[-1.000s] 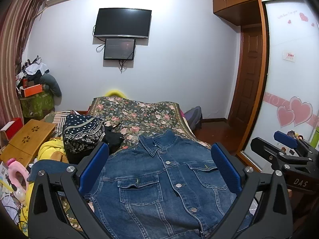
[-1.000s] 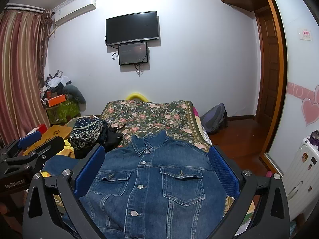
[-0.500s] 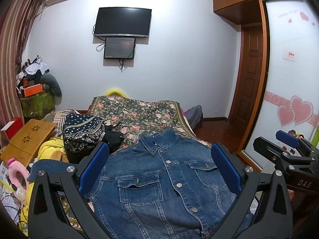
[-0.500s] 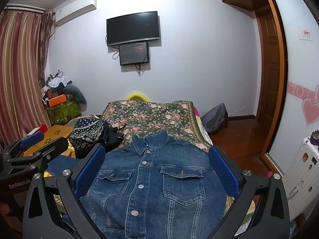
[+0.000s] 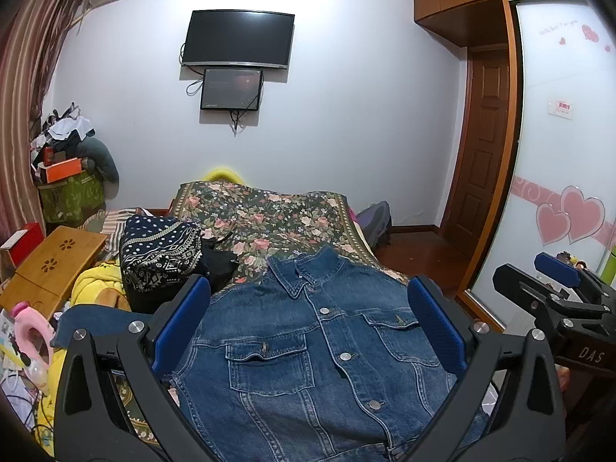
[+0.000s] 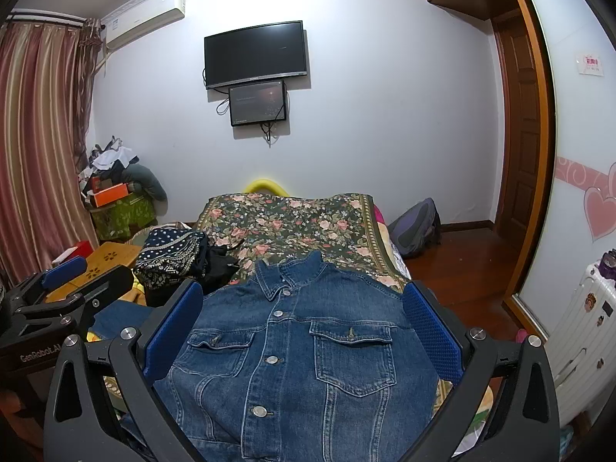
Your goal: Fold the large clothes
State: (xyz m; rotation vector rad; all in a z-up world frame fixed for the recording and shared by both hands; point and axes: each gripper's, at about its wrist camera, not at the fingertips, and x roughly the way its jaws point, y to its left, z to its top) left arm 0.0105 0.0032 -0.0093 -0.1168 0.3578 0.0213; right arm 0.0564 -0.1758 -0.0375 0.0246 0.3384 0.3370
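We saw the denim jacket lying buttoned, front up; our left gripper and right gripper hovered with jaws spread, empty.

One denim jacket, two wall screens, two grippers.

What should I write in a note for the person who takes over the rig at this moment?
Left tongs: open, holding nothing, above the jacket.
Right tongs: open, holding nothing, beside the left ones.
Denim jacket: lies front up and buttoned on the floral bedspread, collar toward the far wall. One sleeve reaches out to the left; the other cannot be seen.
Done: jacket laid out flat. No fold is visible.
Left: fold in the sleeves, then fold the body. A patterned bundle sits close on the left.
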